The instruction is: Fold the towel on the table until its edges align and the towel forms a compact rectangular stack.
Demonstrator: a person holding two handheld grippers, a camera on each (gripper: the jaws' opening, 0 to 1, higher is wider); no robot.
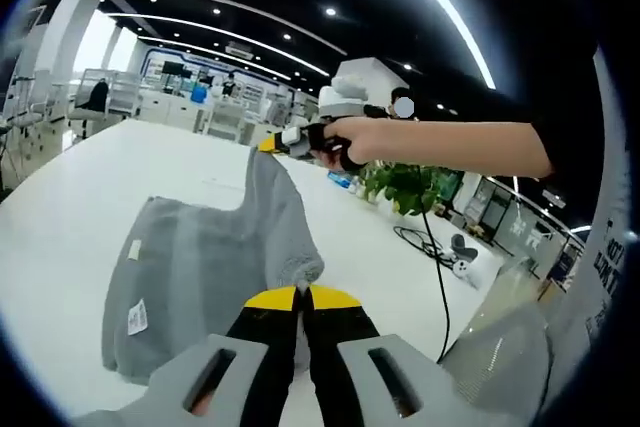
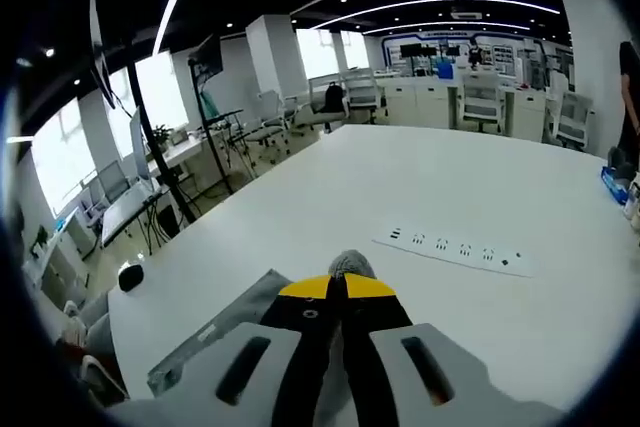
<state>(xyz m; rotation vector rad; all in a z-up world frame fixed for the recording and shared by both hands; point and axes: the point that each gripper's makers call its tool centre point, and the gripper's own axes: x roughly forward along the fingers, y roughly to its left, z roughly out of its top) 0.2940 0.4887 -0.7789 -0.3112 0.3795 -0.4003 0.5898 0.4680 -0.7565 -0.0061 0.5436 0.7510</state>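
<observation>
The left gripper (image 1: 300, 297) rises from six o'clock in the left gripper view, its yellow-tipped black jaws pressed together on a corner of the grey towel (image 1: 200, 267), which bunches just above the tips. From there the towel slopes away toward nine o'clock, its lower part lying on the white table (image 1: 80, 197), with two small white labels (image 1: 137, 317) showing on the cloth near its eight o'clock edge. A narrow ridge of the towel climbs from the clamped corner toward twelve o'clock, lifted off the table, and ends at the right gripper (image 1: 272, 144), whose yellow tips are closed on that far corner. A hand (image 1: 365, 142) coming in from three o'clock holds that gripper. Beyond it, at about two o'clock, a green plant (image 1: 405, 187) and a black cable (image 1: 430, 247) sit on the table.

In the right gripper view, the right gripper (image 2: 338, 287) comes up from six o'clock with its jaws shut on a small grey tuft of the towel (image 2: 350, 263) peeking above the tips; more grey cloth hangs below toward seven o'clock. Farther out on the table (image 2: 400, 177), toward three o'clock, lies a white power strip (image 2: 455, 247). Office chairs (image 2: 480, 97) stand past the table's far edge near one o'clock.
</observation>
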